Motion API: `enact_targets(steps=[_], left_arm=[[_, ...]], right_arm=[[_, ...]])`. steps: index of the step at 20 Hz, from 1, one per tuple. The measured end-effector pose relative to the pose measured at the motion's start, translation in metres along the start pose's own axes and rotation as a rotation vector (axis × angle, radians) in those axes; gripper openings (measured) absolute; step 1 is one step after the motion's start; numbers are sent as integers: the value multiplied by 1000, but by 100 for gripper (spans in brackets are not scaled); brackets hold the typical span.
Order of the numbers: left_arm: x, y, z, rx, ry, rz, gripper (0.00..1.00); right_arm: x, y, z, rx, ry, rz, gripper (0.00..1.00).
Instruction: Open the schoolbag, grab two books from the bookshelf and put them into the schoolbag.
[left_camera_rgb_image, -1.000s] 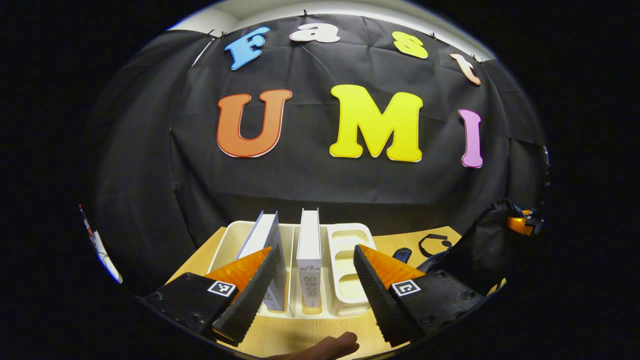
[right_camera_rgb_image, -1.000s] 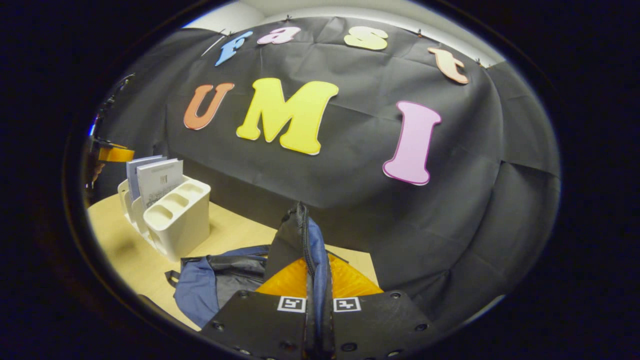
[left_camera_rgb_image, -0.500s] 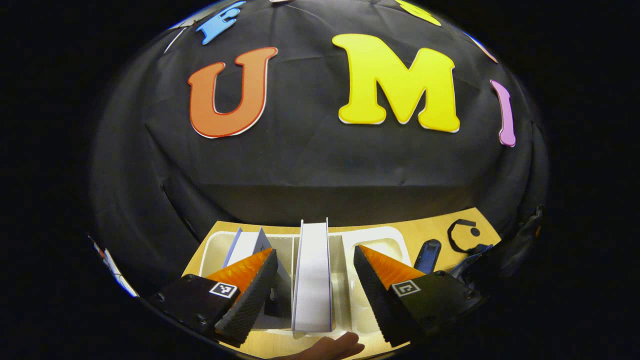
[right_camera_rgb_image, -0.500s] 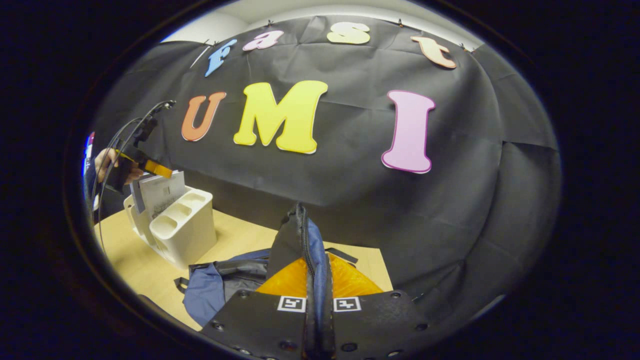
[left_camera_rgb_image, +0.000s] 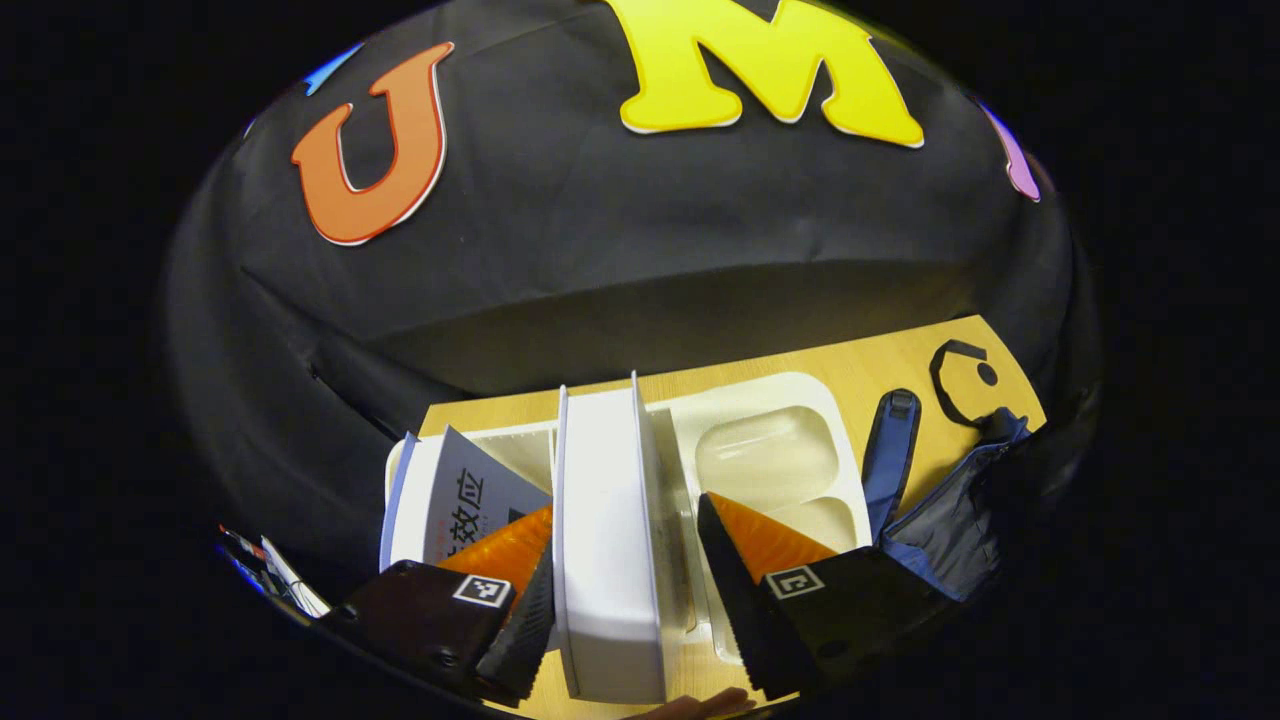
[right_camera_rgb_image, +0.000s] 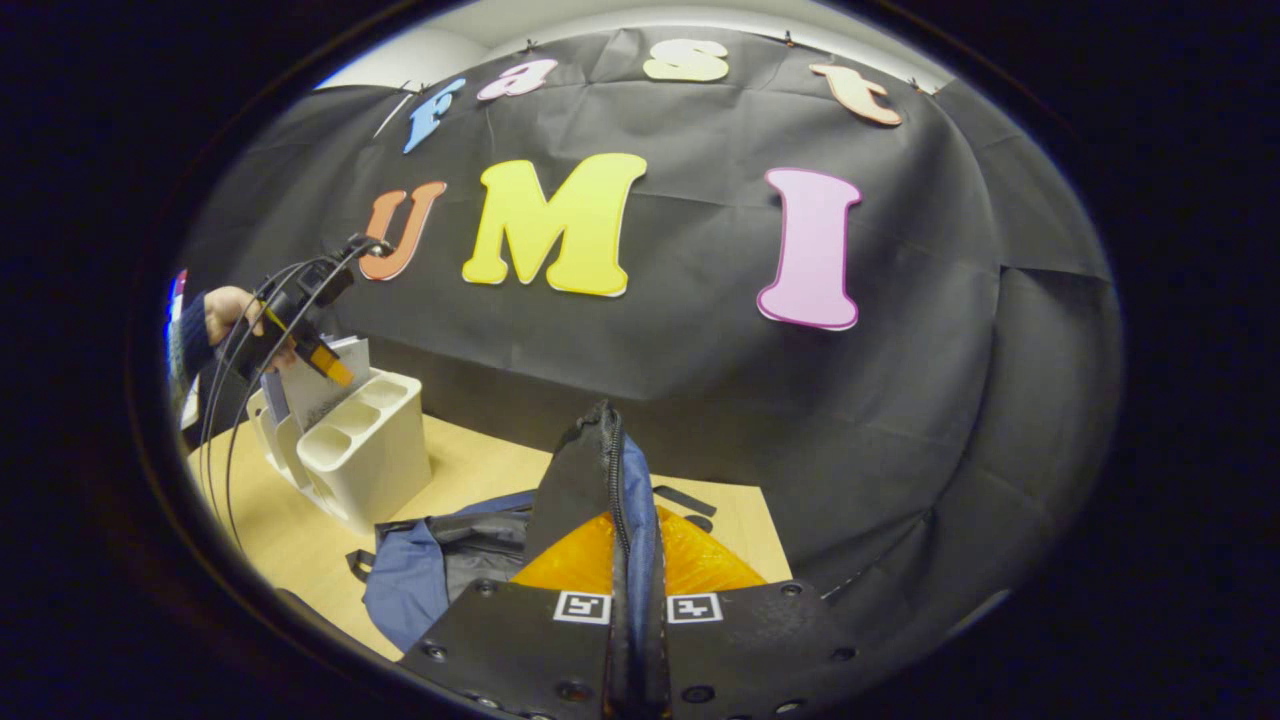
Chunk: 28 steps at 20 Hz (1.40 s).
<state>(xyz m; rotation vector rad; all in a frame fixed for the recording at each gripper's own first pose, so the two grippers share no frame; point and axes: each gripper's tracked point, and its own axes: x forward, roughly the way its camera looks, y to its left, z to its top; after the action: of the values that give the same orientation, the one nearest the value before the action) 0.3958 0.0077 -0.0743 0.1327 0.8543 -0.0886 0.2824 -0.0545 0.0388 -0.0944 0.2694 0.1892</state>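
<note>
Thick white book (left_camera_rgb_image: 607, 540) upright in cream plastic bookshelf (left_camera_rgb_image: 770, 420) on wooden worktop (left_camera_rgb_image: 870, 365), between spread left tool (left_camera_rgb_image: 620, 600) fingers; right tool (right_camera_rgb_image: 632, 560) pinching blue-black schoolbag (right_camera_rgb_image: 595, 480) edge

In the left gripper view the near end of the white book (left_camera_rgb_image: 608, 540) runs out past the lower edge, and whether either finger of the left gripper (left_camera_rgb_image: 620, 590) touches its covers cannot be told. The second book (left_camera_rgb_image: 450, 500) is half hidden behind the nearer finger. The bookshelf (left_camera_rgb_image: 760, 400) has its front wall covered. In the right gripper view the schoolbag (right_camera_rgb_image: 450, 570) lies partly behind the right gripper (right_camera_rgb_image: 625, 600), whose fingertips are masked by the pinched bag edge
</note>
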Motion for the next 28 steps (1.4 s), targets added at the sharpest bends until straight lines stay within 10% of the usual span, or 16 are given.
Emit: enact_targets(steps=[4,14,28], left_arm=[[8,-3,-5,31,58,2,48],[-51,8,-28,-133,-10,-15,51],[-167,15,-128,-418,-168,-222,52]], right_arm=[[1,1,-7,7,11,6,6],[3,4,-16,1,16,10,6],[13,12,-36,-25,51,-11,6]])
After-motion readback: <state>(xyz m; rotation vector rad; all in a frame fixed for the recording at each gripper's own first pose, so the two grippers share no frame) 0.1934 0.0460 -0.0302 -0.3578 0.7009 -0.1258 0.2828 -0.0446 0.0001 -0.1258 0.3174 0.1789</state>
